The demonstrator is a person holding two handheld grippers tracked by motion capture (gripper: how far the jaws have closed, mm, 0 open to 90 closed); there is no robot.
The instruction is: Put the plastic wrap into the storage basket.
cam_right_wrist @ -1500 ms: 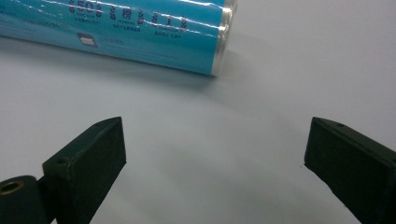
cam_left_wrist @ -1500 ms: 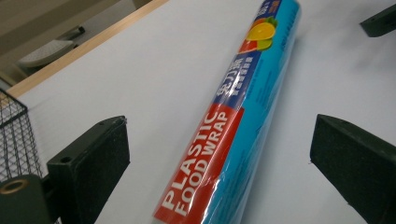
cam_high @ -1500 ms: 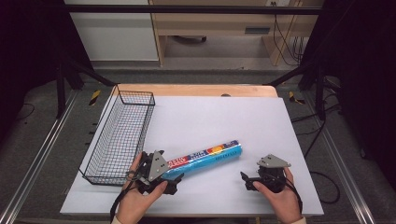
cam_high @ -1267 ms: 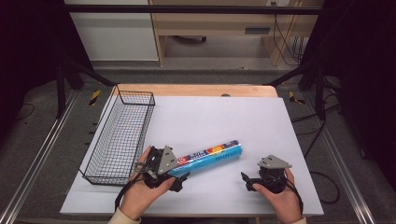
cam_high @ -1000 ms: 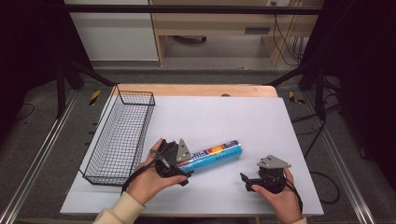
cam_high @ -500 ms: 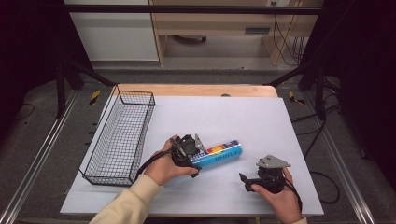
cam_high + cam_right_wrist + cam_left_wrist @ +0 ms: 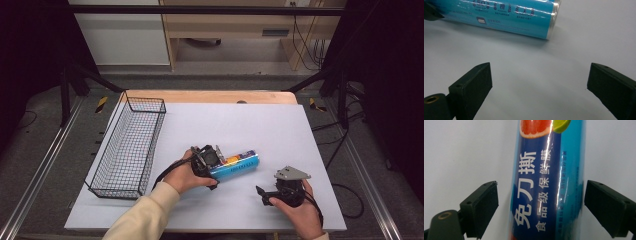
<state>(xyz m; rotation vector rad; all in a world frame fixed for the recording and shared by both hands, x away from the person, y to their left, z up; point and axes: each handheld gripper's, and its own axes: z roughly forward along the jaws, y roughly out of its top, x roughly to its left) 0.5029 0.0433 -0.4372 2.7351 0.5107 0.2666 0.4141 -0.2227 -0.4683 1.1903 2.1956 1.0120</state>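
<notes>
Where the left gripper (image 7: 541,202) straddles the roll of cling film (image 7: 546,182), the blue wrapper bears large white characters "免刀撕" and smaller "保鲜膜" and "食品级", above them a printed grapefruit slice and a lime. Seen from the right gripper view, the lighter blue side of the roll (image 7: 506,16) carries "50" among small print too fine to read. Glossy film covers the cylinder, which lies on the matt white surface (image 7: 270,125) near the middle, its far end toward the right. Flat black pads stand on either side of the roll with narrow gaps, not pressing; these jaws have just been closing around it. Jaws of the right gripper (image 7: 267,195) stand wide apart over bare surface, near and right of the roll. At far left sits an oblong black wire basket (image 7: 127,147). Compared with the earlier frames, the left gripper has travelled rightward along the roll; the right has kept its place.
</notes>
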